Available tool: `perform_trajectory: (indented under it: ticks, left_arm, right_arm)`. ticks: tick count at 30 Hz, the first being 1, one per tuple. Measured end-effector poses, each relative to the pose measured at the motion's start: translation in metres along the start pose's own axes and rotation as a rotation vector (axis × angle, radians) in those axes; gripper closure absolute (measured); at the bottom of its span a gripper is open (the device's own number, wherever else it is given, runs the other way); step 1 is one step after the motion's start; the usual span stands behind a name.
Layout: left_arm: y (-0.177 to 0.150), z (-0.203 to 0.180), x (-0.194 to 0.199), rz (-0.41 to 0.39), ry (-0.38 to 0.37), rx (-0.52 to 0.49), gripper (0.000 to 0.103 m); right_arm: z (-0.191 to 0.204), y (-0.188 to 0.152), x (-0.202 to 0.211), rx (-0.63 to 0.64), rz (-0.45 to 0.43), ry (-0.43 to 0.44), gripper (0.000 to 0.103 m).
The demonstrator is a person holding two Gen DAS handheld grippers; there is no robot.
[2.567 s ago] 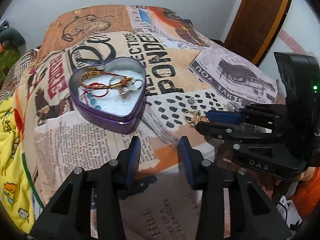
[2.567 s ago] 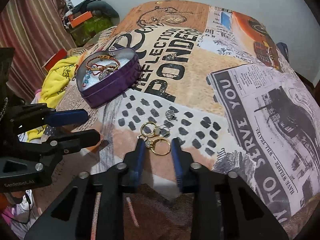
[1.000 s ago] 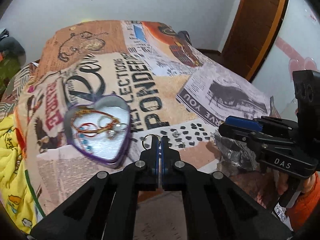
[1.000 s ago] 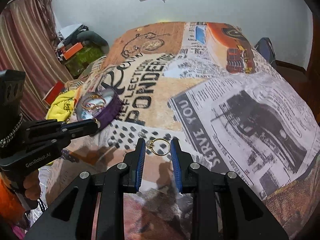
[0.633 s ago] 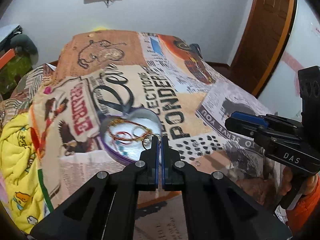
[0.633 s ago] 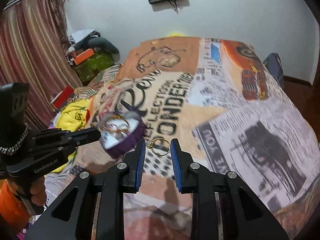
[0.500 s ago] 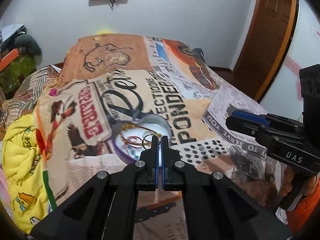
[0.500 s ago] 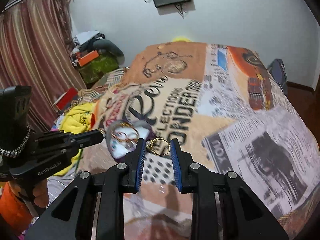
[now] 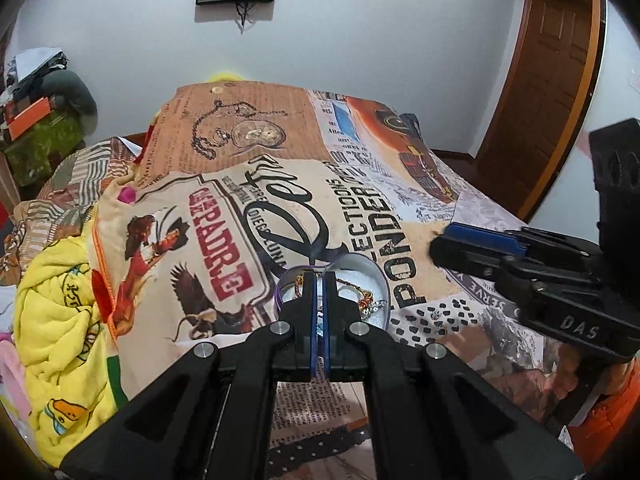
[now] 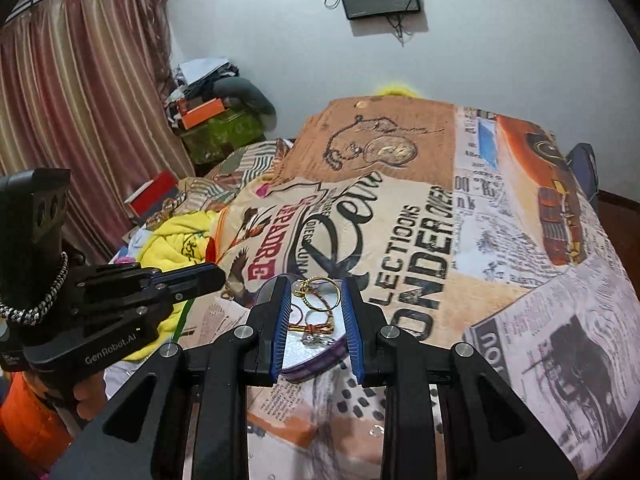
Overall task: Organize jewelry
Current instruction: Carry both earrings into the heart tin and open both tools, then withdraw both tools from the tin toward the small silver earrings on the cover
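**Both tongs over the heart tin, one gold ring in view**

The left tongs (image 9: 320, 280) hide much of the heart-shaped tin (image 9: 380, 280) in the left wrist view: only its far rim, a patch of white lining and a tangle of red and gold cord to the right of the blue pads can be made out. Those pads stand almost together with a thin slit between them. Whether anything is pinched in that slit cannot be told, since nothing shows past the tips.

In the right wrist view the right tongs (image 10: 316, 284) are partly open, and a gold ring (image 10: 320, 294) with a small clasp spans the gap, touching both blue pads near their tips. It hangs above the heart-shaped tin (image 10: 320, 356), whose purple wall shows below the pads. Inside the tin lie a thin ring, red and gold cord and a silvery piece; the rest is blocked by the fingers, so an exact count of the pieces is out of reach.

Both tongs point forward and down over the bed (image 9: 400, 184), which is covered with a newspaper-print spread. The left tool enters the right view from the left, level, gripped by a hand below an orange sleeve (image 10: 24, 412); the right tool crosses the left view from the right.

Counted: two tongs, one tin, one gold ring held. A small pale ring (image 10: 375, 432) lies on the spread near the right tool.
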State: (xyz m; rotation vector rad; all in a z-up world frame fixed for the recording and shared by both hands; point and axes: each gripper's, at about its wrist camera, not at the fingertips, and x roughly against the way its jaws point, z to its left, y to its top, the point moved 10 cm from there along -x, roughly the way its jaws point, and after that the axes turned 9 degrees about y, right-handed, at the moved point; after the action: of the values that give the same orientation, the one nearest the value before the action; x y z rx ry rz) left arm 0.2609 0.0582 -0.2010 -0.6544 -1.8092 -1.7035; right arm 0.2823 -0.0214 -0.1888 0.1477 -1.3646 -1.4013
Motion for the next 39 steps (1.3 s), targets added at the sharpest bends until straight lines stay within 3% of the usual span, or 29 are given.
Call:
perform_trajectory:
  ticks: [10, 14, 17, 19, 20, 32, 39]
  left_arm:
    - [-0.015, -0.008, -0.027, 0.049, -0.038, -0.009, 0.103]
    - [-0.013, -0.001, -0.032, 0.047, -0.016, -0.002, 0.101]
    - [-0.012, 0.006, -0.035, 0.047, 0.013, -0.005, 0.092]
    - [-0.012, 0.010, -0.033, 0.037, 0.026, -0.006, 0.076]
    - [-0.012, 0.011, -0.033, 0.034, 0.030, -0.006, 0.074]
    - [-0.020, 0.024, -0.028, 0.055, 0.055, 0.019, 0.067]
    - [-0.018, 0.026, -0.014, 0.043, 0.065, 0.028, 0.064]
  right_arm:
    - [-0.008, -0.011, -0.034, -0.009, 0.076, 0.006, 0.080]
    - [-0.008, -0.016, -0.044, 0.001, 0.110, 0.016, 0.080]
    - [-0.002, -0.020, -0.048, 0.015, 0.129, 0.028, 0.080]
    - [0.003, -0.023, -0.050, 0.025, 0.136, 0.041, 0.080]
    - [0.006, -0.024, -0.050, 0.033, 0.140, 0.046, 0.080]
    - [0.016, -0.048, -0.054, 0.077, 0.219, 0.039, 0.080]
    - [0.012, -0.041, -0.038, 0.068, 0.192, 0.010, 0.075]
